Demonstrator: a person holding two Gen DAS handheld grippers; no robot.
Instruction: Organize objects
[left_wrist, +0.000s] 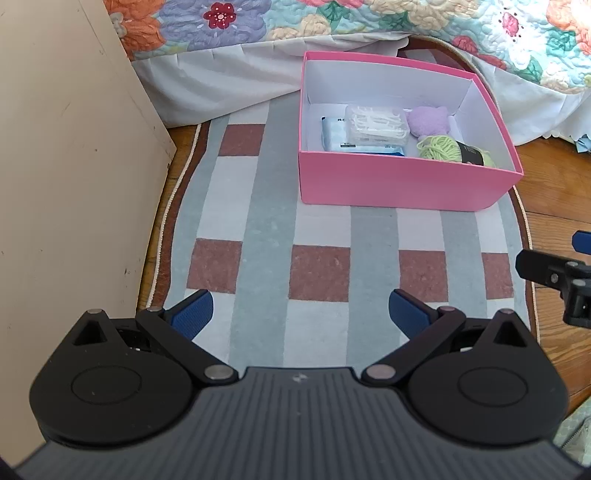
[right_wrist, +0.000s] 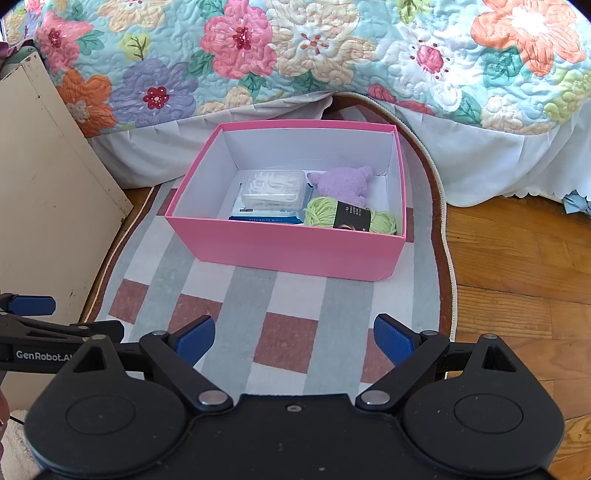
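A pink box (left_wrist: 399, 181) (right_wrist: 291, 251) stands open on a checked rug. Inside lie a clear case of floss picks (left_wrist: 376, 125) (right_wrist: 275, 188) on a blue wipes pack (left_wrist: 334, 136) (right_wrist: 266, 218), a purple plush toy (left_wrist: 430, 122) (right_wrist: 343, 181), and a green yarn skein with a black label (left_wrist: 454, 149) (right_wrist: 351, 218). My left gripper (left_wrist: 301, 314) is open and empty above the rug, short of the box. My right gripper (right_wrist: 295, 338) is open and empty, also short of the box. Each gripper shows at the edge of the other's view.
The rug (left_wrist: 258, 229) (right_wrist: 288, 332) lies on a wooden floor (right_wrist: 517, 277). A cream cabinet (left_wrist: 66, 166) (right_wrist: 48, 221) stands at the left. A bed with a floral quilt (right_wrist: 332, 55) and white skirt (left_wrist: 221, 77) runs behind the box.
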